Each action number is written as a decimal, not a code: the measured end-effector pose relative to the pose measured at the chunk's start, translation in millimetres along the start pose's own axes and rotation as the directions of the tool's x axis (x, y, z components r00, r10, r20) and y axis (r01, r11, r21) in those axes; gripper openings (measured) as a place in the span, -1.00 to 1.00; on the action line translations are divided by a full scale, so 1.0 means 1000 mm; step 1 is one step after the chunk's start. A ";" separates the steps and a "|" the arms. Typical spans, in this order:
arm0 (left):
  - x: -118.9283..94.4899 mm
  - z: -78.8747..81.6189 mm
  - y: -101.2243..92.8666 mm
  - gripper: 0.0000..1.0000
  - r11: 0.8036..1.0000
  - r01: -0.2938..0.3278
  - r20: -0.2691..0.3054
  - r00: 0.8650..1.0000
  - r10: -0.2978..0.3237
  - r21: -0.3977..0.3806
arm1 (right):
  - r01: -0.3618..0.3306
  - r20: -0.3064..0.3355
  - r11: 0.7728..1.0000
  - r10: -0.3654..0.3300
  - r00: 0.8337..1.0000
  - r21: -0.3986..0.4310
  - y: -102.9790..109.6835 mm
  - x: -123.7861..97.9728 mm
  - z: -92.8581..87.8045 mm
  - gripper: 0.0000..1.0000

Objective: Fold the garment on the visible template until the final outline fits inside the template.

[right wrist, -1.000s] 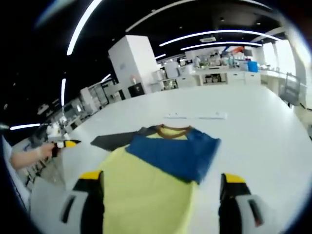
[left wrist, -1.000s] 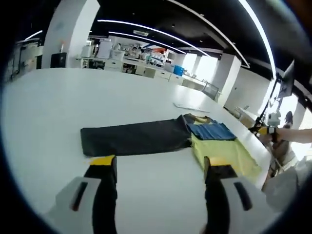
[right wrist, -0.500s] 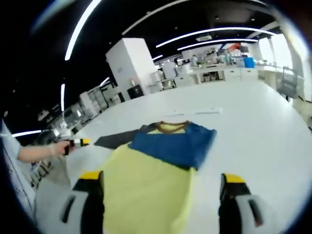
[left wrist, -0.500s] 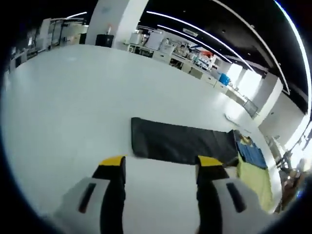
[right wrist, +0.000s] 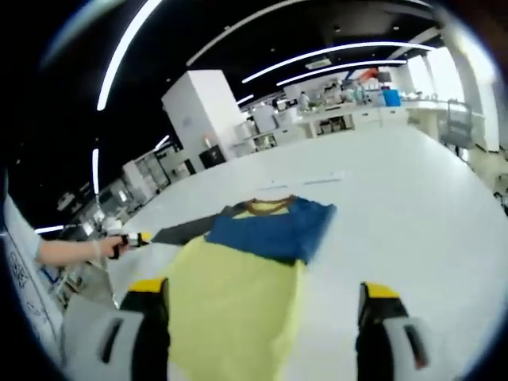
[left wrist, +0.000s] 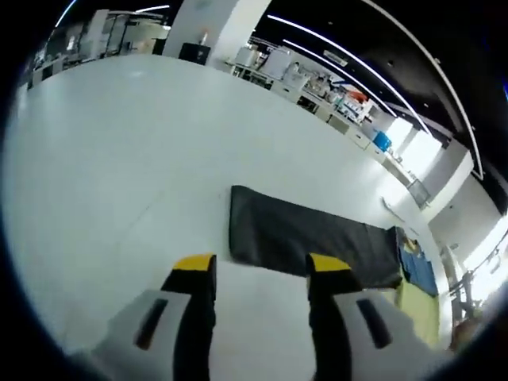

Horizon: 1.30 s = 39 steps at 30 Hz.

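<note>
A broad white tabletop [left wrist: 119,159] stretched away under both cameras, smooth and bare over most of its spread. In the left gripper view a dark rectangular template [left wrist: 309,238] lay flat on it, its near edge just beyond the yellow-tipped jaws of the left gripper [left wrist: 258,274], which stood apart with nothing between them. At the far end of that dark sheet the garment [left wrist: 417,282] showed as a blue patch over pale yellow cloth, near the right edge of the view.

In the right gripper view the garment [right wrist: 238,286] lay directly ahead: a yellow body with a blue section [right wrist: 270,226] folded across its upper part and a brown collar at the far end, the dark template [right wrist: 186,232] reaching out from beneath it to the left. The right gripper [right wrist: 262,305] had its jaws wide apart, holding nothing, the yellow cloth lying between and below them. A hand [right wrist: 79,250] entered from the left with a yellow-tipped gripper. A thin white strip [right wrist: 305,182] rested on the tabletop beyond the collar.

Around the tabletop lay an open hall with a black ceiling, long curved light strips [right wrist: 333,54], a white column [right wrist: 202,115], and benches with equipment [left wrist: 305,75] at the back, bright windows beside them.
</note>
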<state>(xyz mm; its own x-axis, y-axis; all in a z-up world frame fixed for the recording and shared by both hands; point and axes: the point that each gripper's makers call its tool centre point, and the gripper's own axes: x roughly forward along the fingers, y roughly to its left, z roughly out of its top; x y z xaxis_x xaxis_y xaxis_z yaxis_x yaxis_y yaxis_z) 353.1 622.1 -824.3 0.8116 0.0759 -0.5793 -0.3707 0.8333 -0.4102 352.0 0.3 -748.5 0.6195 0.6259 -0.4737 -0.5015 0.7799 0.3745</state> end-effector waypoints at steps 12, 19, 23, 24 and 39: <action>0.017 0.000 0.012 -0.91 0.990 -0.043 0.015 0.999 0.045 -0.133 | -0.012 -0.026 1.000 0.012 1.000 0.002 0.013 0.001 -0.017 0.92; 0.020 0.003 0.016 -1.00 0.979 -0.017 0.025 0.999 0.022 -0.203 | 0.001 -0.034 1.000 -0.001 0.999 0.002 0.008 -0.002 -0.022 0.90; 0.019 0.012 -0.008 -1.00 0.981 0.073 0.063 0.996 -0.062 -0.182 | 0.011 -0.036 1.000 -0.011 0.999 -0.009 0.007 -0.004 -0.024 0.90; 0.020 0.016 -0.011 -1.00 0.981 0.092 0.069 0.994 -0.082 -0.169 | 0.012 -0.039 1.000 -0.012 0.999 -0.012 0.005 -0.004 -0.025 0.90; 0.019 0.037 -0.163 -1.00 0.886 0.464 0.064 0.884 -0.462 -0.014 | -0.008 -0.029 1.000 0.008 1.000 0.002 0.011 -0.007 -0.032 0.86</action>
<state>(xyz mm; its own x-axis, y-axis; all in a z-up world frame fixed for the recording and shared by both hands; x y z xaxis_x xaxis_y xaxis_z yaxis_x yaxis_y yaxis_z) 446.0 508.6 -742.5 0.9179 -0.2833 -0.2780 0.0419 0.7656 -0.6419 323.0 4.1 -766.7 0.5980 0.6316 -0.4935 -0.5048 0.7750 0.3802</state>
